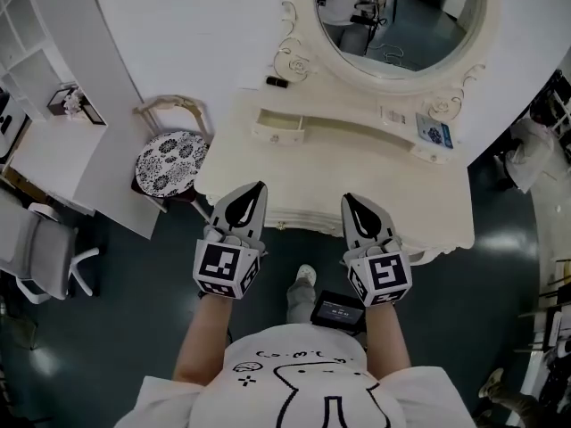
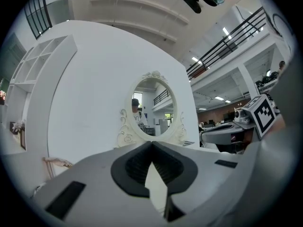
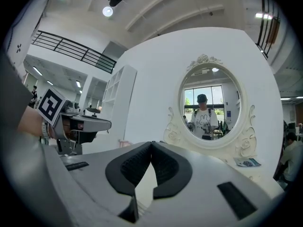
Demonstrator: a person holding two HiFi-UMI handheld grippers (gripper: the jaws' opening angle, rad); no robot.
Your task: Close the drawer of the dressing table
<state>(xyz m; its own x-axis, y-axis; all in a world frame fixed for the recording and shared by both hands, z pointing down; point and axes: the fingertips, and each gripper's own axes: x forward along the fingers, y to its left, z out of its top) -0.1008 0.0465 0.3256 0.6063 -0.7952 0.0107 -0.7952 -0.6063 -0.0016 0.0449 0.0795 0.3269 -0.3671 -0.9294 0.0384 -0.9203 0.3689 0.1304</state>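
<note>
The cream dressing table (image 1: 357, 194) stands in front of me under its oval mirror (image 1: 393, 25). A small drawer (image 1: 278, 131) sticks out of the raised shelf at the table's back left. My left gripper (image 1: 257, 189) and right gripper (image 1: 350, 201) hover side by side over the table's near edge, pointing level at the mirror. Both are shut with nothing in them and touch nothing. In the left gripper view the jaws (image 2: 151, 144) meet below the mirror (image 2: 153, 109). The right gripper view shows the same, with its jaws (image 3: 151, 143) closed before the mirror (image 3: 210, 105).
A stool with a black-and-white patterned seat (image 1: 169, 161) stands at the table's left end. A white desk (image 1: 53, 154) and a grey office chair (image 1: 36, 257) are further left. A booklet (image 1: 434, 134) and a small black object (image 1: 277, 82) lie on the tabletop.
</note>
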